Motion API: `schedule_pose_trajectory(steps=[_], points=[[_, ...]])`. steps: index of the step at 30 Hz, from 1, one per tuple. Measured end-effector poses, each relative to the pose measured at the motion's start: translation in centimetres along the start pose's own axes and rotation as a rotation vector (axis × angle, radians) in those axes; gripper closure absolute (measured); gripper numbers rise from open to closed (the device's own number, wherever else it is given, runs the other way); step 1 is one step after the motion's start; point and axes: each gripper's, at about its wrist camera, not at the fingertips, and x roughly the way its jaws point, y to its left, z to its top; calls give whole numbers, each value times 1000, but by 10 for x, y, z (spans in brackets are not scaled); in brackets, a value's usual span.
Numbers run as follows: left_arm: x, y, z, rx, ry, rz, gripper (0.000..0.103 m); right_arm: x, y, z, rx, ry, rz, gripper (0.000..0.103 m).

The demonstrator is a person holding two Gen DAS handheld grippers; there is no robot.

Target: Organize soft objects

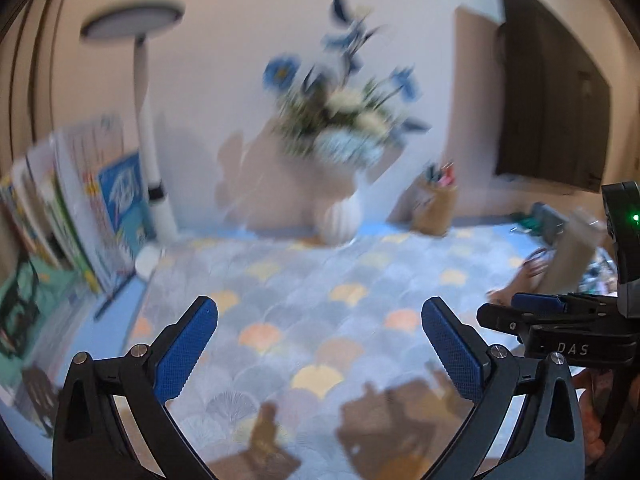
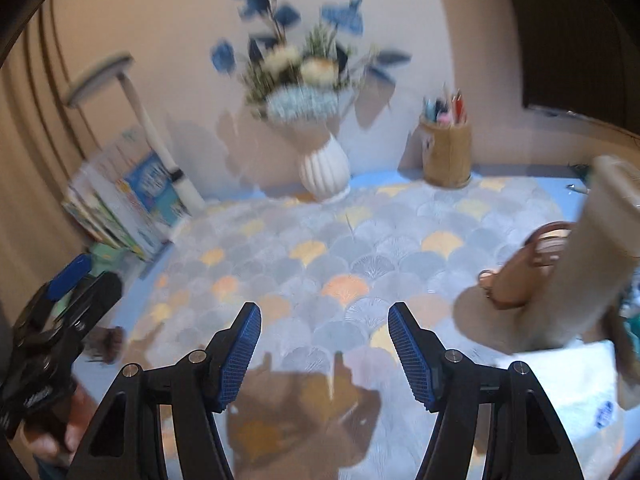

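Both grippers empty above the desk, between soft items.

Nearest: left hand-held gripper (image 1: 319, 346) spread wide with nothing between the pads; right hand-held gripper (image 2: 325, 354) part-open, likewise empty. Below them, bare scallop-patterned mat (image 2: 360, 248) on the desk, with ample open room in the middle. To the right, just beyond the right gripper: a folded white cloth (image 2: 576, 392), then a limp beige fabric piece (image 2: 592, 264) draped over a pink bag (image 2: 520, 276), all blurred. Judged step: repositioning before the next pick; next move likely calls for swinging right and closing on that fabric without dragging the bag. Farther back, worth avoiding: leaning books (image 2: 120, 204), lamp post (image 2: 160, 148), white flower vase (image 2: 324, 172), pencil holder (image 2: 446, 152) along the wall edge.
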Motion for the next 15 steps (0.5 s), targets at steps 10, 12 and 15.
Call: schedule_pose_trajectory(steps=[10,12,15], points=[[104,23,-59,-81,242,-29,1,103,-2,-35,-62,61,-139,39],[108,26,-66,-86,232,4,1,110,-2,-39,-50,65,-108,39],[115,27,-69,-99,268,7,1,117,-1,-44,-57,63,-141,39]])
